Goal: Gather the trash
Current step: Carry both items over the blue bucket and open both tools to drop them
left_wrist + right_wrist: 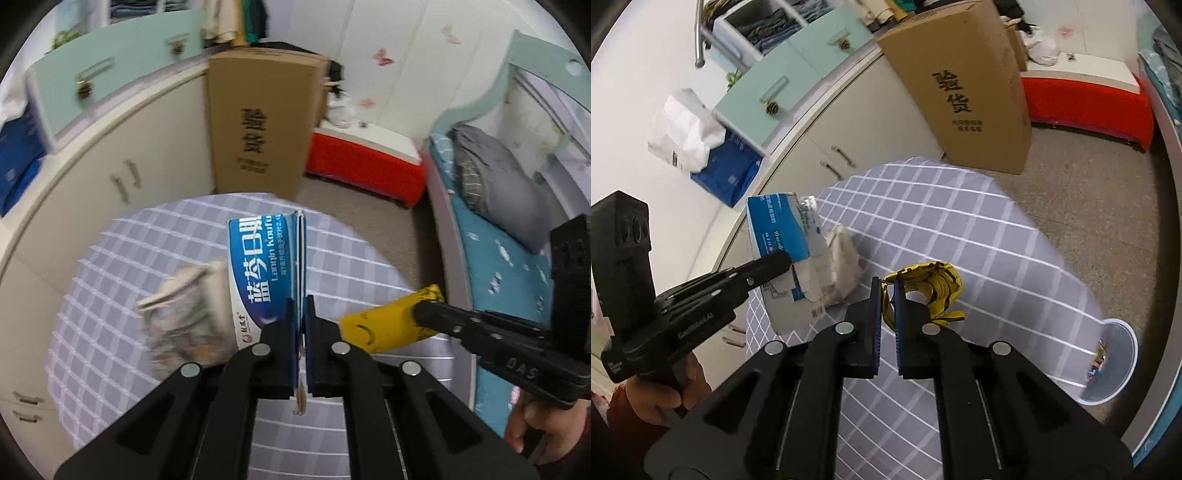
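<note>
My left gripper is shut on a flattened blue and white medicine box, held above the grey checked table. The box also shows in the right wrist view, with the left gripper on it. My right gripper is shut on a yellow wrapper with black marks, lifted over the table. The wrapper and right gripper show at the right of the left wrist view. A crumpled paper wad lies on the table beside the box, also in the right wrist view.
A pale blue bin with some scraps stands on the floor past the table's right edge. A tall cardboard box stands beyond the table, a red bench behind it. Cabinets run along the left; a bed lies on the right.
</note>
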